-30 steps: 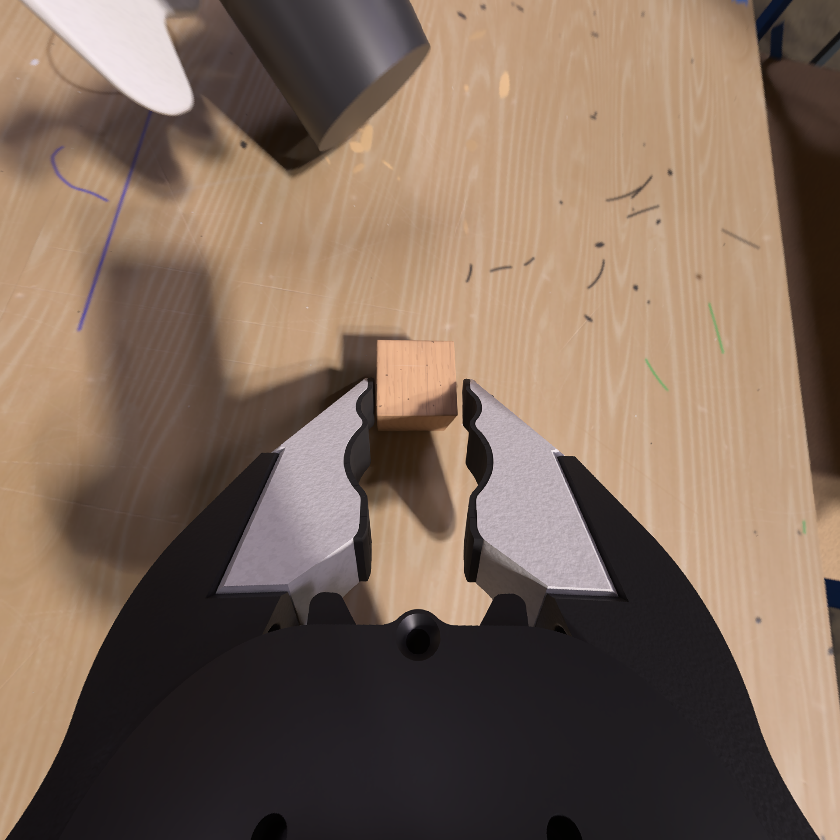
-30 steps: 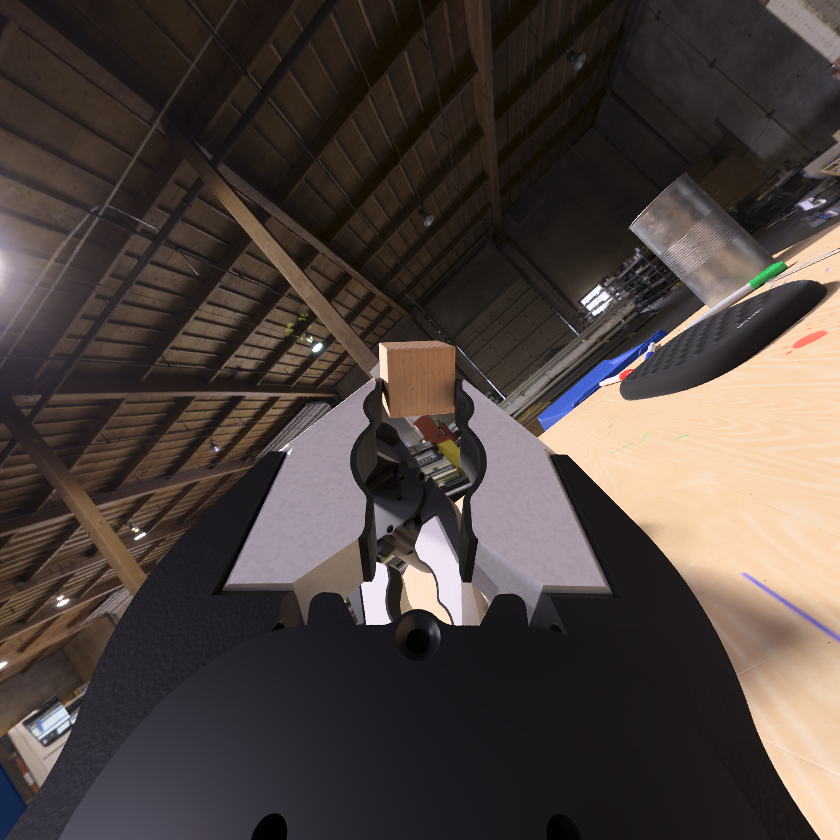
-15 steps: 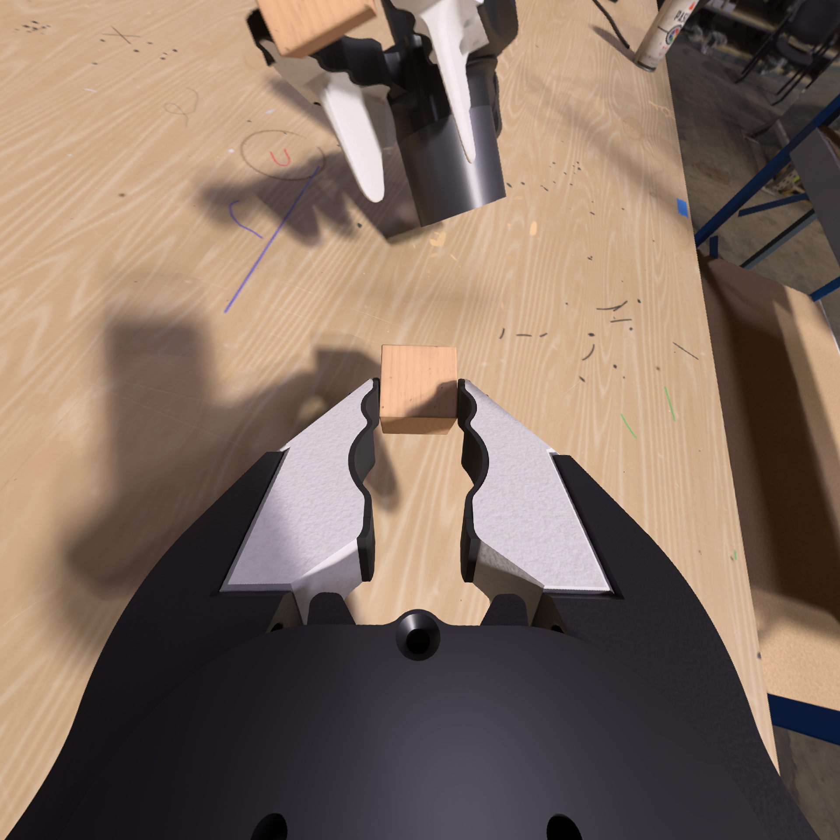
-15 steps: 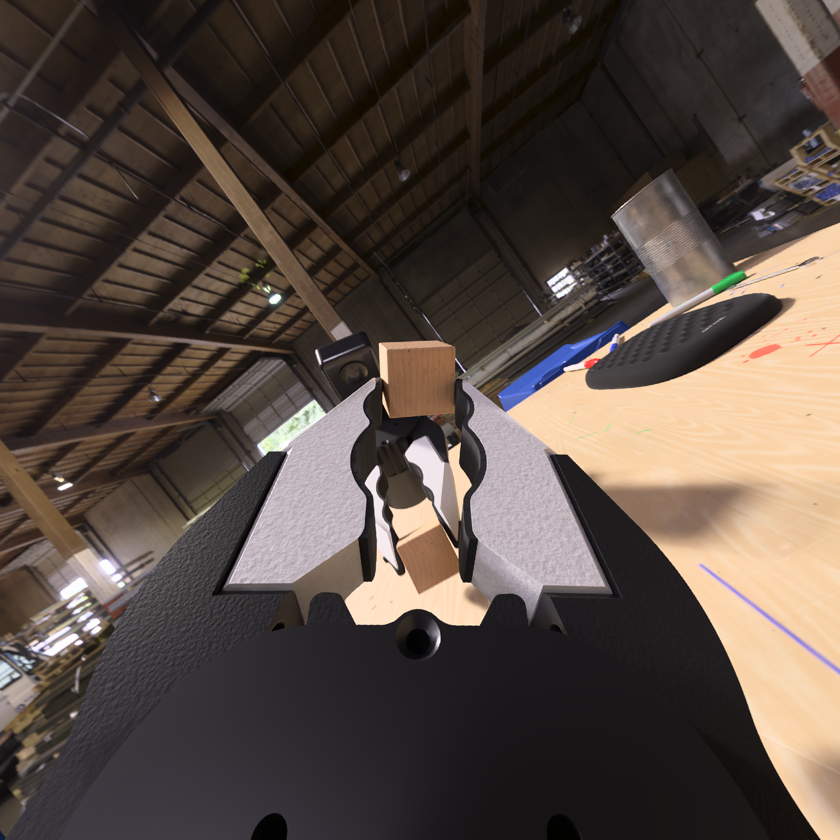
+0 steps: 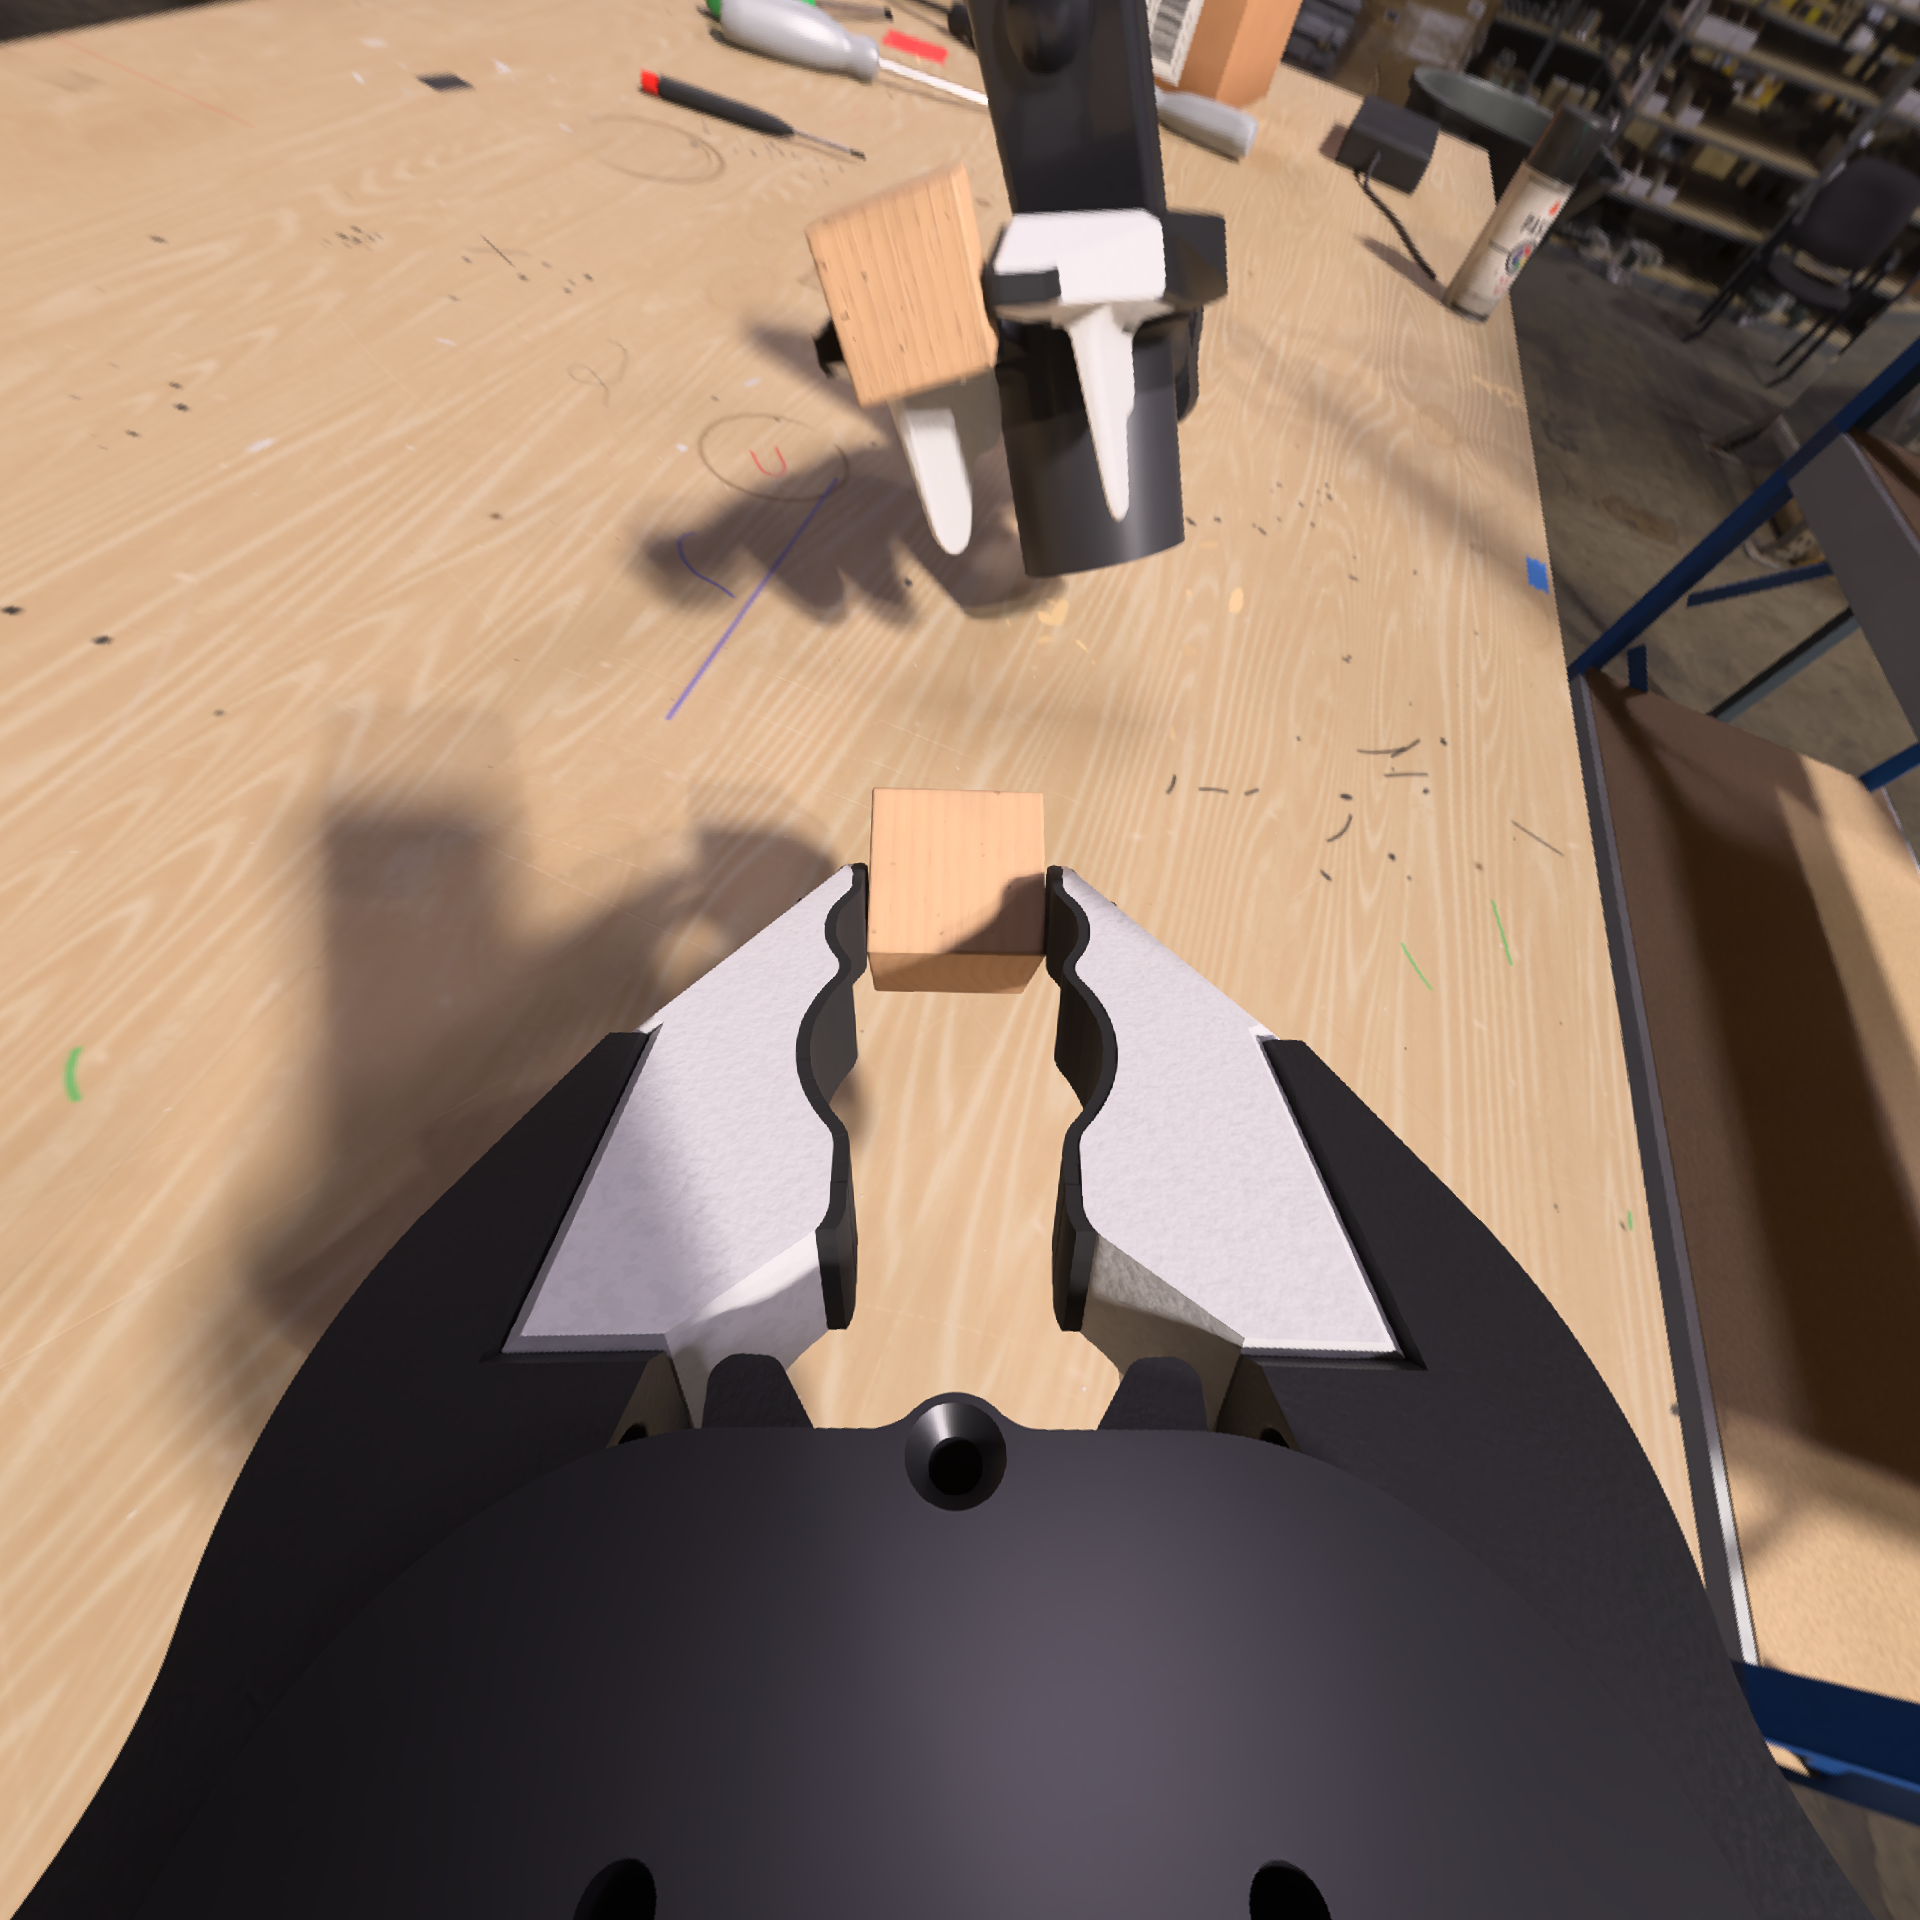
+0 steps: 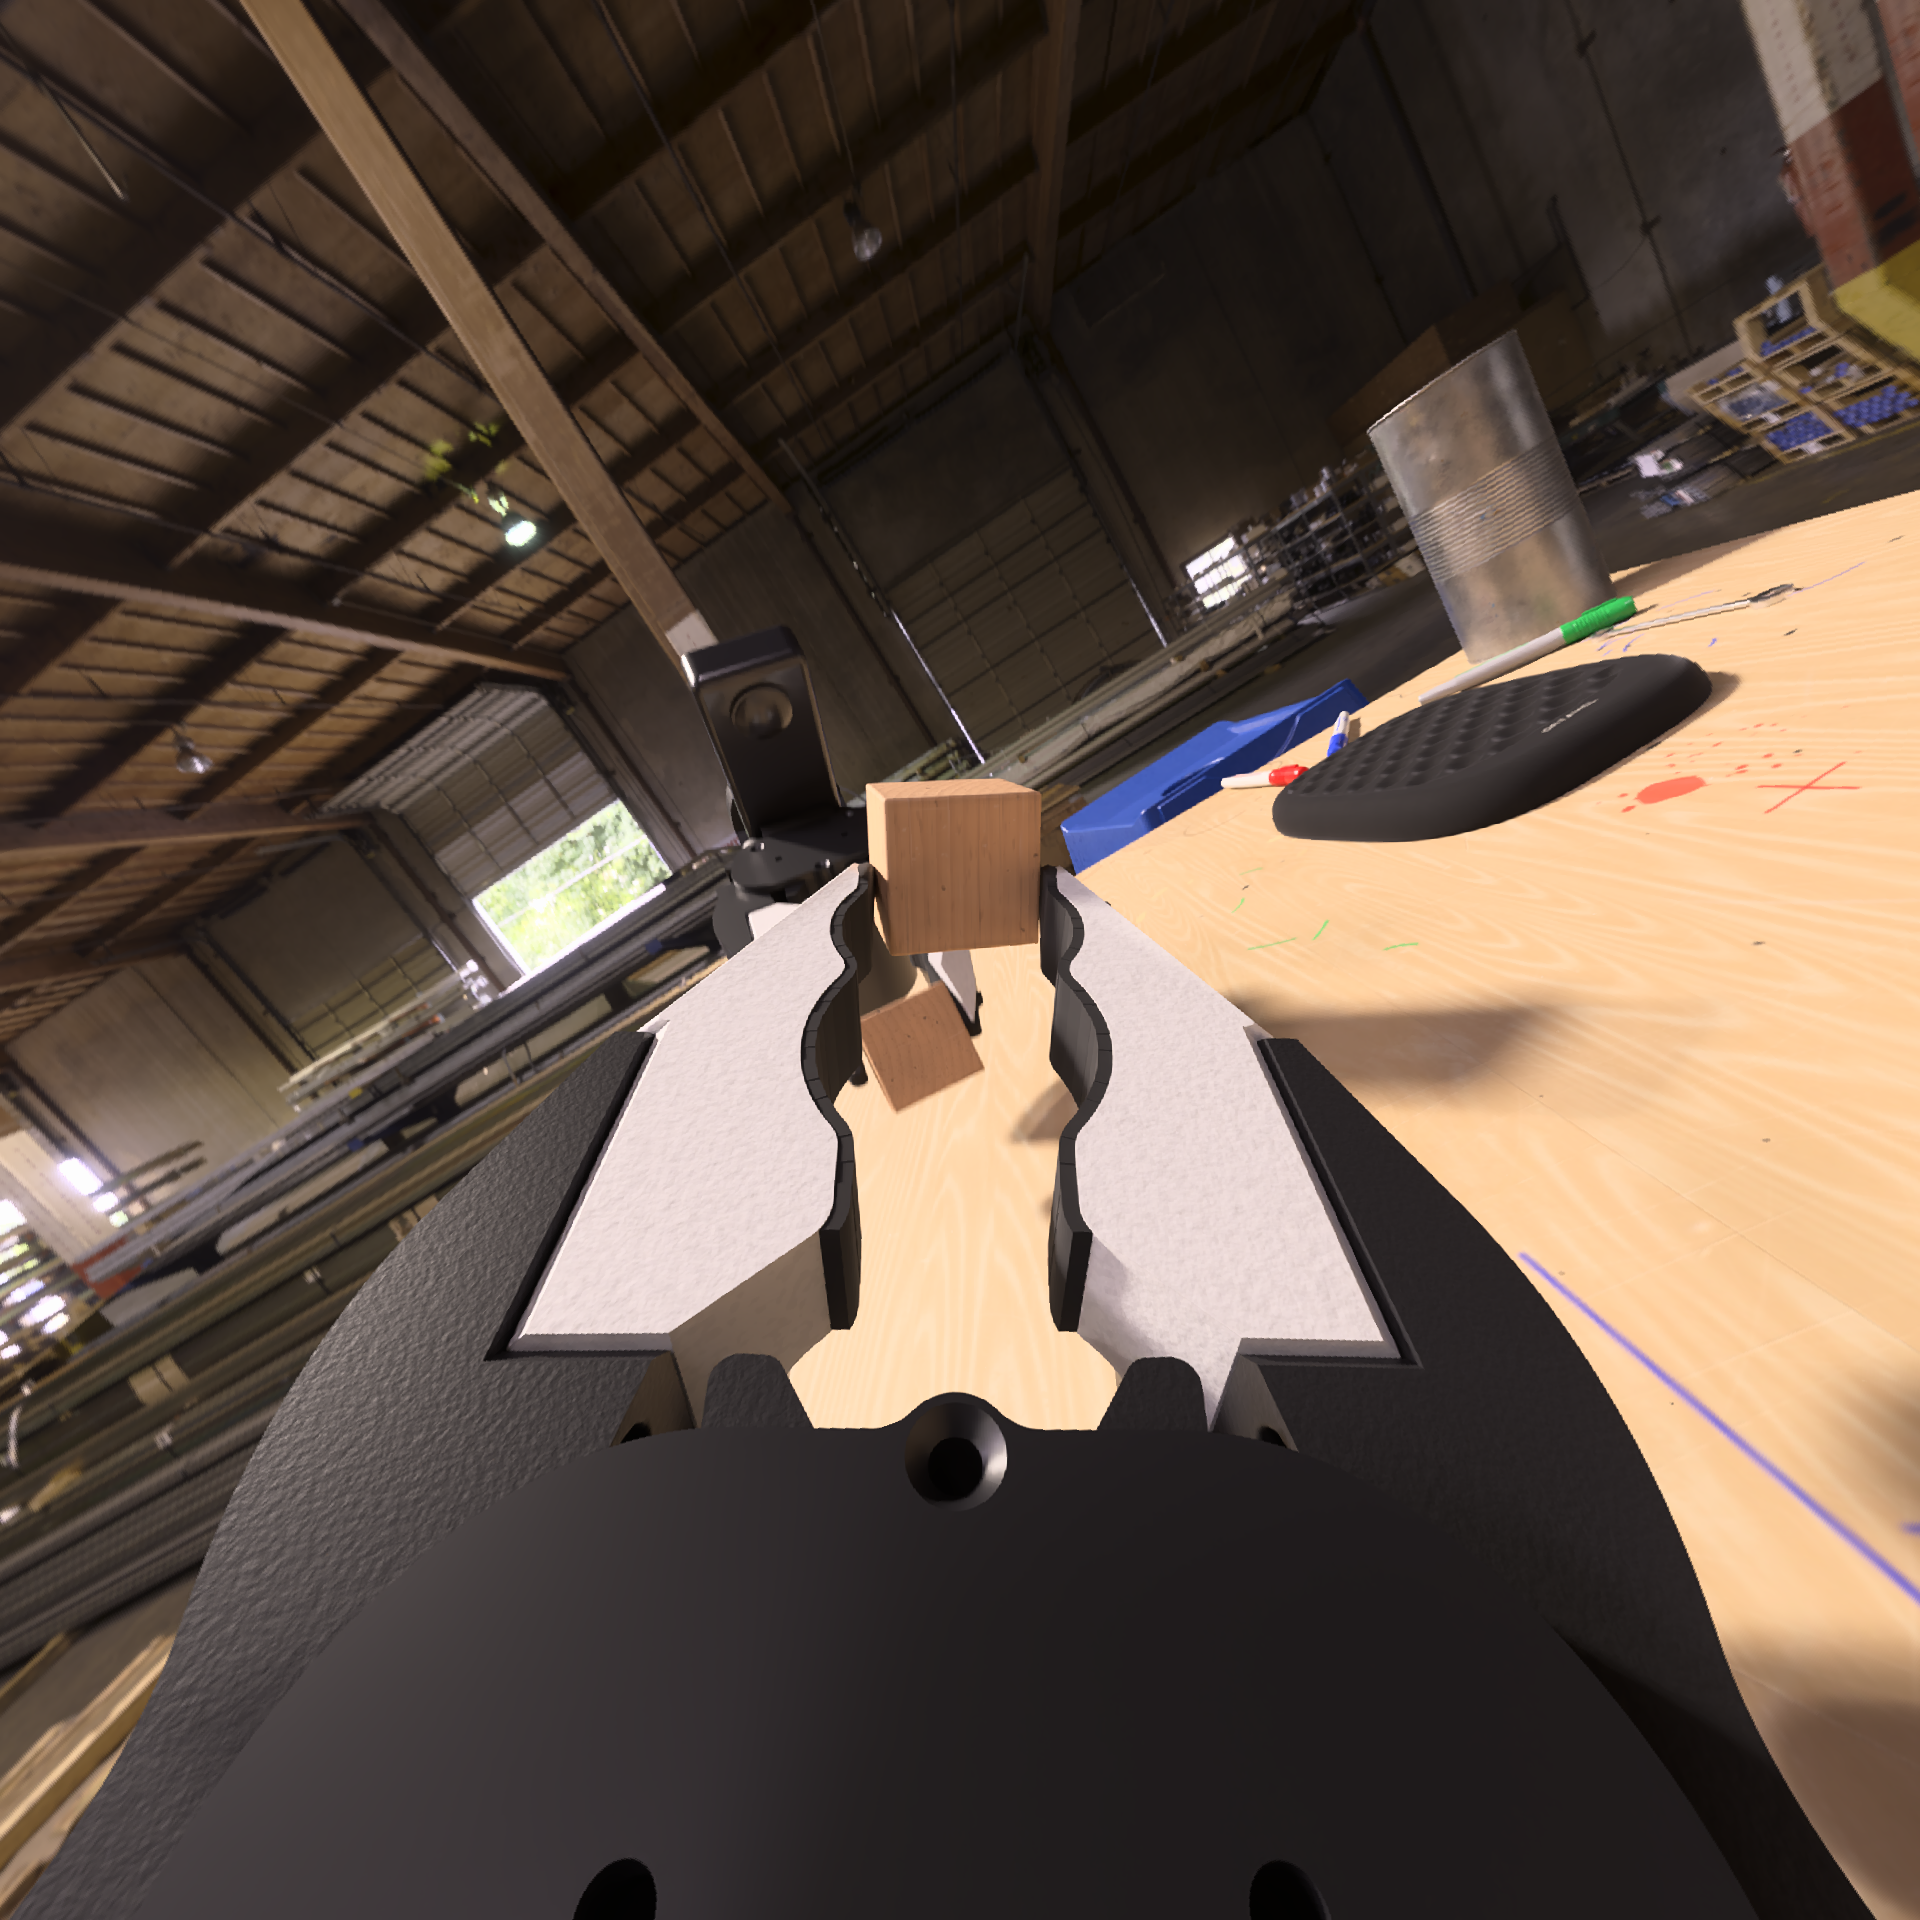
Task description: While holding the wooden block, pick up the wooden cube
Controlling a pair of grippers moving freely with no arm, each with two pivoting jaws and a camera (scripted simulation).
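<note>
Lifted since before, the left claw [image 5: 954,925] grips the wooden cube [image 5: 954,899] (right claw [image 6: 954,894] clamps the wooden block [image 6: 954,864]).

1. Setting: a workshop inside a warehouse.
2. Roof [image 6: 312,343]: dark timber beams and boards, with hanging lamps.
3. Roller doors [image 6: 997,613] lined the far wall.
4. Bench [image 5: 312,520]: plywood, scribbled with pen marks.
5. Tools on it: screwdriver [image 5: 748,109], spray can [image 5: 1512,234], marker [image 6: 1527,649], steel drum [image 6: 1486,509].
6. Storage racks [image 5: 1714,114] stood beyond.
</note>
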